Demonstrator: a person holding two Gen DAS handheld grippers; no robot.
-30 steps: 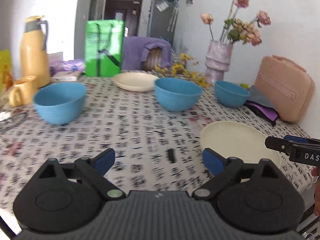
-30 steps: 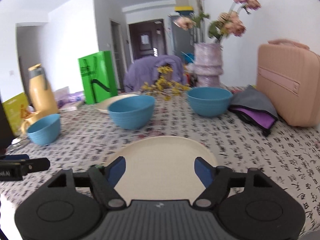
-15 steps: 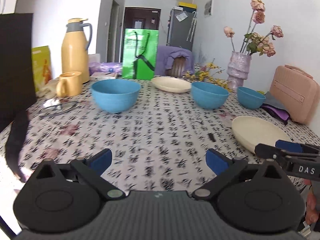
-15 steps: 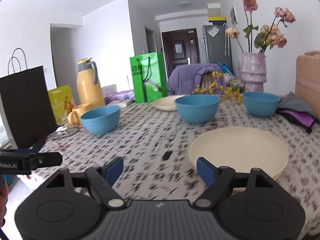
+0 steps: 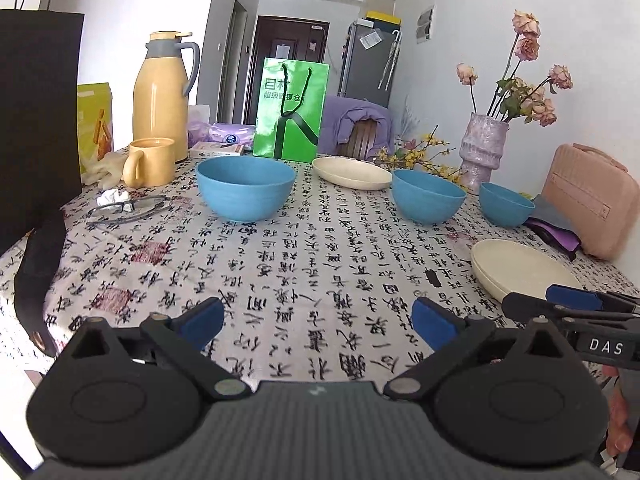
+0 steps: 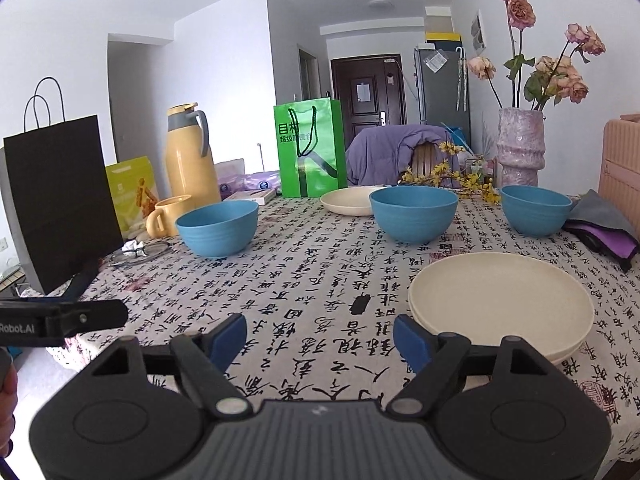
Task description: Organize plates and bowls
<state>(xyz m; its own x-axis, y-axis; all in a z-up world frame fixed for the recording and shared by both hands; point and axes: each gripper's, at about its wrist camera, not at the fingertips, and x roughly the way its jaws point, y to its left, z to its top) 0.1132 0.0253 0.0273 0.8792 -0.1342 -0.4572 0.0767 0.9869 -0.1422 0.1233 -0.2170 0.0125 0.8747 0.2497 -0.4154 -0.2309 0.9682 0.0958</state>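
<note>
Three blue bowls stand apart on the patterned tablecloth: a left bowl (image 5: 245, 188) (image 6: 217, 229), a middle bowl (image 5: 428, 201) (image 6: 414, 213) and a smaller right bowl (image 5: 506, 204) (image 6: 535, 210). A cream plate (image 5: 351, 173) (image 6: 347, 201) lies at the back. A stack of two cream plates (image 5: 520, 272) (image 6: 500, 304) lies near the front right edge. My left gripper (image 5: 318, 322) is open and empty above the front of the table. My right gripper (image 6: 322, 338) is open and empty, just left of the plate stack.
A yellow thermos (image 5: 162, 96), yellow mug (image 5: 149, 162), glasses (image 5: 128, 208) and black paper bag (image 5: 36, 120) stand at the left. A green bag (image 5: 292, 110) is at the back. A vase of flowers (image 5: 482, 152), a pink case (image 5: 592, 200) and a purple cloth (image 6: 604, 232) are at the right.
Both grippers have pulled back from the table and risen, so more of the table shows. The right gripper has shifted left off the plate stack. Both stay open.
</note>
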